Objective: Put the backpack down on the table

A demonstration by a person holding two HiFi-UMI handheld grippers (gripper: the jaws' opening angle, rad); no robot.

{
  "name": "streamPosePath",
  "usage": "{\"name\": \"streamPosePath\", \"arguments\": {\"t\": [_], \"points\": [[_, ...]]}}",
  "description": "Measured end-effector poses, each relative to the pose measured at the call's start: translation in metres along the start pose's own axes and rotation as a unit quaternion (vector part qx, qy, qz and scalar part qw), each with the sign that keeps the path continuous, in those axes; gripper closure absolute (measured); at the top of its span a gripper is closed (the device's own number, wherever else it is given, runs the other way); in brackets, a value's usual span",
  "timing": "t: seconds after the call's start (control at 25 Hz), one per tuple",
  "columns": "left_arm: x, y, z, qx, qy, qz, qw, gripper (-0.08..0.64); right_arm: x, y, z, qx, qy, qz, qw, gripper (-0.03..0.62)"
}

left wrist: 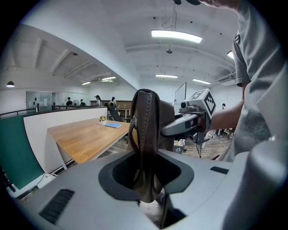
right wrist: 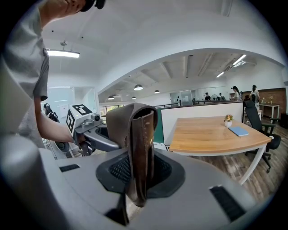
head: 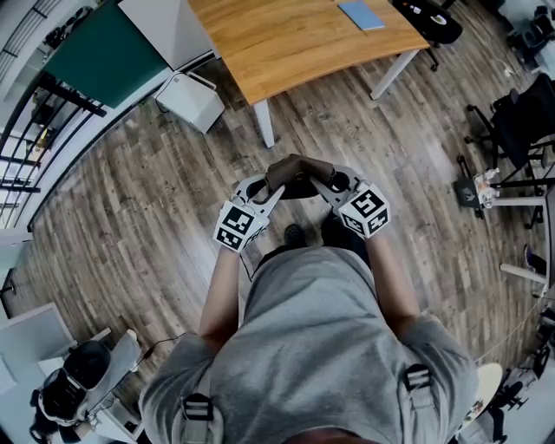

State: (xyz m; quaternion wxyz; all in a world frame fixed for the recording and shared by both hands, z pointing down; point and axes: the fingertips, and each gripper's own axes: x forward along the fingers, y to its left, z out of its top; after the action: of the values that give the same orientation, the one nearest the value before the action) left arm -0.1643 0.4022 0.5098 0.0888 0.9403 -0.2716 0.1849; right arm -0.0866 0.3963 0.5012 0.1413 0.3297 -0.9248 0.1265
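**Backpack held up by its strap, well short of the surface**

The person in a grey T-shirt (head: 312, 329) stands on the grey-brown plank floor (head: 147, 208) with both tools raised in front of the waist, tips turned in toward each other. Between them hangs the brown leather backpack (head: 302, 166). From above only its top fold shows, with a dark patch just beneath, and the rest of the bag cannot be made out.

The left tool (head: 272, 192) is clenched on the stitched brown leather strap (left wrist: 145, 139). In the left gripper view the strap stands upright between the jaws, pinched from both sides, and its end pokes out below them. The right tool (head: 324, 189) grips the same strap from the other side. In the right gripper view the folded leather is squeezed between the jaws and loops over at the top. Each gripper view shows the other tool just beside the strap, with its marker cube facing the camera.

The backpack is off the floor and touches nothing but the two tools. The light wooden surface with white legs (head: 286, 43) lies ahead of the person, well apart from the bag. A flat blue pad (head: 361, 15) lies on it near the far edge, and a small potted flower (right wrist: 228, 120) stands beside the pad.
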Motion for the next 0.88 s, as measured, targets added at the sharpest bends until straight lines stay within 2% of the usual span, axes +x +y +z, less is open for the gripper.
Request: {"name": "streamPosePath", "arguments": {"t": [0.6,0.88], "points": [[0.042,0.002,0.024,0.014,0.007,-0.010,0.9998,0.451,-0.016,-0.044,0.006,-0.003,-0.002,-0.012,1.000,0.523],[0.062,0.016,0.044,0.022,0.015,0.006,0.9996,0.451,-0.010,-0.075,0.015,0.007,-0.008,-0.001,1.000,0.518]]}}
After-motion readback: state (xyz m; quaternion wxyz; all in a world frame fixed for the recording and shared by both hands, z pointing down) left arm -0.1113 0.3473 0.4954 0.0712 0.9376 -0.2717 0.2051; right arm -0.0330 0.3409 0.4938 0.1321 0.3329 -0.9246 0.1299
